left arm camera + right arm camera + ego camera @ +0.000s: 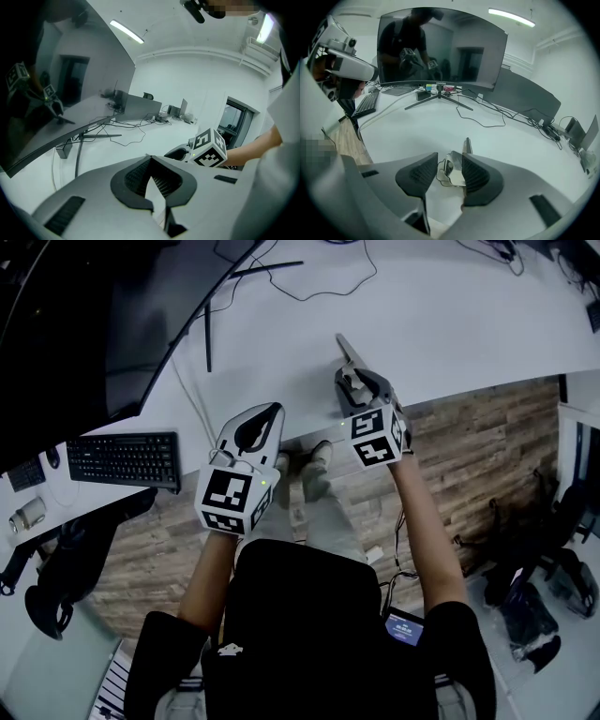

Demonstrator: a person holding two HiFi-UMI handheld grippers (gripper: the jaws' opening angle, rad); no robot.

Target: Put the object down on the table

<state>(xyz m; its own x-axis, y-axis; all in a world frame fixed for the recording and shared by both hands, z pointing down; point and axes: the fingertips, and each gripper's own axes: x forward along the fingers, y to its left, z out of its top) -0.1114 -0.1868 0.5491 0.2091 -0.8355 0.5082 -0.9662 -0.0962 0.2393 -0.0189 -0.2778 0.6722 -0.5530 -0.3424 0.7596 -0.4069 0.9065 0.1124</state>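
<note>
Object (453,171), small and shiny metal, sat low on the white counter (440,126) near its front edge, in the gap between the right tool's (449,161) two dark pads. It lay close against the pad on the right side of the right gripper view, with a clear gap to the other pad. A thin upright blade-like part stuck up behind it; what kind of item it was, hard to tell. Right tool's jaws stood wide apart and were not pinching it, and the tool pointed steeply down at the counter.

Left tool (151,161) was off to the side at the counter's edge, tips together with nothing between them, tilted gently down. The right tool's marker cube (208,147) showed just beyond it in the left gripper view.

Farther back on the counter, well apart from the object: a big curved monitor (440,47) on a spread-leg stand, and loose black cables (483,119) trailing across the white top. A black keyboard (124,457) lay off to the person's left. Wood-look floor (487,446) showed below the counter edge.
</note>
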